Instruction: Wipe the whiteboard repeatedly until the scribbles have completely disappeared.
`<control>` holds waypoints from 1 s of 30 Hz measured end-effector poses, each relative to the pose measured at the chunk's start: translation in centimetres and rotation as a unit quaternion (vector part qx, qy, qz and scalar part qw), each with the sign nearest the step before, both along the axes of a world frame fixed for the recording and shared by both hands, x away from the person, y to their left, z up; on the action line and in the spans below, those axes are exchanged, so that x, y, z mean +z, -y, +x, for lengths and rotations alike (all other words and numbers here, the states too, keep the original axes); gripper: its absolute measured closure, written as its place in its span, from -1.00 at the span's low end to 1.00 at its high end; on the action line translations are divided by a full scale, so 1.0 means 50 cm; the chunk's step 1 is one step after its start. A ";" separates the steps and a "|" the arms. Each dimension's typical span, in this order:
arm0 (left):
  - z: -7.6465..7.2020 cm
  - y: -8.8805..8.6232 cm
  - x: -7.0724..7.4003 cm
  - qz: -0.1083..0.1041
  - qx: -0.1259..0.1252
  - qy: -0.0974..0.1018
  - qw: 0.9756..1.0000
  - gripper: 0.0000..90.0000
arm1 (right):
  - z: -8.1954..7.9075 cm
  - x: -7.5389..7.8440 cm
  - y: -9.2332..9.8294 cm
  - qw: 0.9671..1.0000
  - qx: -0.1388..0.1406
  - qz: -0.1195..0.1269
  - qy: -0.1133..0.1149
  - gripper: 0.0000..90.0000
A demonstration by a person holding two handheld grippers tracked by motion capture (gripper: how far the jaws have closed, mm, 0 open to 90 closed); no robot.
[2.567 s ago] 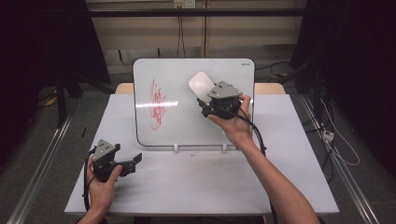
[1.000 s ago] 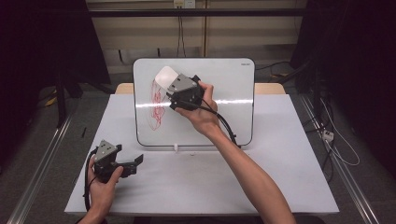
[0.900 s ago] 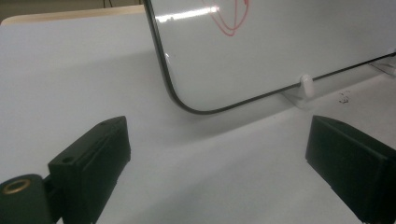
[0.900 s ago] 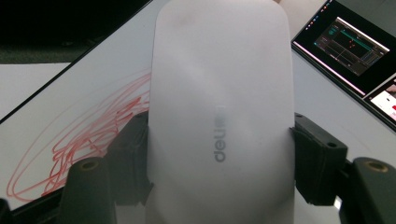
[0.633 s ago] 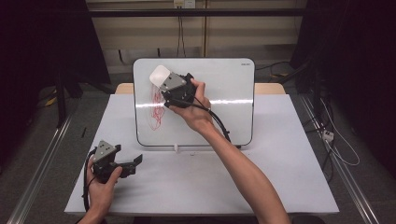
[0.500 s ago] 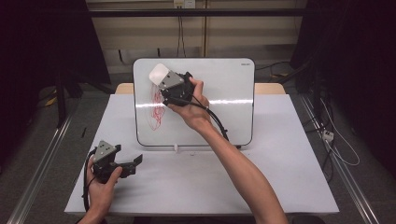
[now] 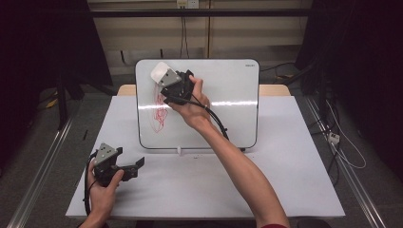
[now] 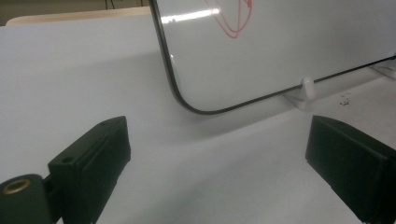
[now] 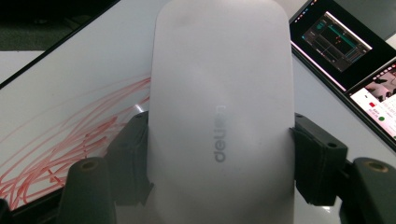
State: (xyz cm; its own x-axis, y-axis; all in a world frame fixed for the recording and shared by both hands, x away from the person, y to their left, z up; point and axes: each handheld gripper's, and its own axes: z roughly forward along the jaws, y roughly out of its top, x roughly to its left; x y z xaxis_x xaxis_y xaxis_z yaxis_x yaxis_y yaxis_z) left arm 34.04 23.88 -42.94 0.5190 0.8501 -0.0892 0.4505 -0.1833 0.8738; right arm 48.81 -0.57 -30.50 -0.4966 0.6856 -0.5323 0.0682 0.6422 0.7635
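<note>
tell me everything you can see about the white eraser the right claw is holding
The whiteboard eraser is a smooth, white, rounded-oblong block, plastic by its look, with a faint grey brand mark on its back. The right claw is shut on it, one black jaw pressed to each long side. It is held at the upper left corner of the whiteboard, just above the red scribble. Its wiping face is hidden, so contact with the board cannot be confirmed.

You have 1 white table point(image 7: 285, 156) before you. On it stands 1 whiteboard point(image 7: 228, 118), propped upright on small feet.
</note>
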 end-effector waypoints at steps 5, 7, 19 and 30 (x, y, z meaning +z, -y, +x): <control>-0.001 -0.001 0.001 0.000 -0.001 0.002 1.000 -0.86 | 0.008 -0.006 -0.005 1.000 -0.010 -0.015 -0.003 -0.30; -0.001 -0.002 0.001 -0.001 0.000 0.001 1.000 -0.86 | 0.009 -0.009 -0.005 1.000 -0.013 -0.012 0.000 -0.30; 0.000 -0.001 0.002 0.000 -0.002 0.002 1.000 -0.86 | 0.006 -0.012 -0.011 1.000 -0.017 -0.022 0.000 -0.30; 0.000 -0.002 0.003 -0.001 -0.001 0.003 1.000 -0.86 | -0.009 -0.033 -0.025 0.999 -0.002 -0.041 -0.009 -0.30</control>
